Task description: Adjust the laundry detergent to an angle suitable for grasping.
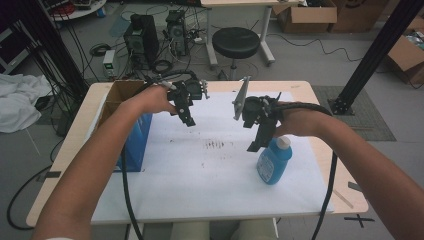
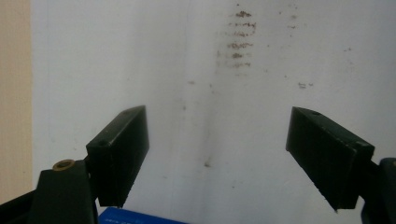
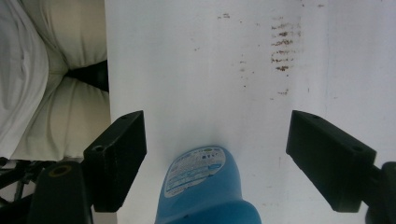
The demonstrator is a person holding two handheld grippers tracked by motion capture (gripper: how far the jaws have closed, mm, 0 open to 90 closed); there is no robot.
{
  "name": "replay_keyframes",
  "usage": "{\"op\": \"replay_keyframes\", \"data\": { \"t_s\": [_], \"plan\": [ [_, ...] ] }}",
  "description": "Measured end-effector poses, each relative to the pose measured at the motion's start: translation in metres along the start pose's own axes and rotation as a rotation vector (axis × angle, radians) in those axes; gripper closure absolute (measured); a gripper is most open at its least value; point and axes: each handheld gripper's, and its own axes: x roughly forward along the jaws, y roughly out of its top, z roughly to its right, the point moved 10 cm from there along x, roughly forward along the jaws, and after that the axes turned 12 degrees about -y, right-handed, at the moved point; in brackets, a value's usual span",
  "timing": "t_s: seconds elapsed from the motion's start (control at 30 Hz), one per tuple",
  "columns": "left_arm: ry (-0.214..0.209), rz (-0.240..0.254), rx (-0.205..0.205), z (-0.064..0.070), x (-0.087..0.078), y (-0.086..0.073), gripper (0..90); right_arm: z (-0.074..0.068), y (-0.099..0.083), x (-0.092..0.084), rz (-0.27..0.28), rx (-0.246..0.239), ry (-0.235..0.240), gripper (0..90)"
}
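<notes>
At the left edge of the table (image 1: 75,145) stands an open cardboard box (image 1: 120,92) with a blue side; what it holds cannot be made out from the high view. The person's left hand holds the left gripper (image 1: 187,119) just right of the box, above the white sheet (image 1: 200,175). In the left gripper view its jaws stand wide apart with nothing between them, only the sheet and a patch of brown smudges (image 2: 238,39) beyond; a blue edge of the box (image 2: 135,217) shows at the bottom.

Farther right, the right gripper (image 1: 257,142) hangs over the sheet, its tips pointing down toward the smudges (image 1: 215,145) and just left of the bottle (image 1: 274,160). The blue bottle lies on the sheet with a white cap on; its contents are hidden. In the right gripper view the jaws are wide apart, and the bottle's (image 3: 205,186) labelled end rises between them without touching either pad.
</notes>
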Motion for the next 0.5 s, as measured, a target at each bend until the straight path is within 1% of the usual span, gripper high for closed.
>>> {"op": "replay_keyframes", "data": {
  "t_s": [0.07,0.2,0.37,0.43,0.5],
  "plan": [
    [0.002,-0.003,0.000,0.000,-0.001,-0.001,21.7,0.000,0.000,-0.001,0.005,-0.004,-0.002,20.0],
    [0.012,0.005,-0.002,0.002,-0.004,-0.003,21.6,-0.001,0.001,-0.001,0.002,-0.003,-0.002,19.9],
    [0.008,0.014,-0.009,0.001,-0.002,-0.006,21.7,-0.001,0.003,0.002,-0.003,-0.006,0.002,19.9],
    [0.005,-0.002,-0.013,0.000,0.002,-0.010,21.6,-0.001,0.004,0.002,0.000,-0.006,0.001,19.9],
    [0.002,-0.005,-0.016,0.001,0.002,-0.011,21.6,0.000,0.004,0.002,0.000,-0.005,-0.001,19.9]
  ]
}}
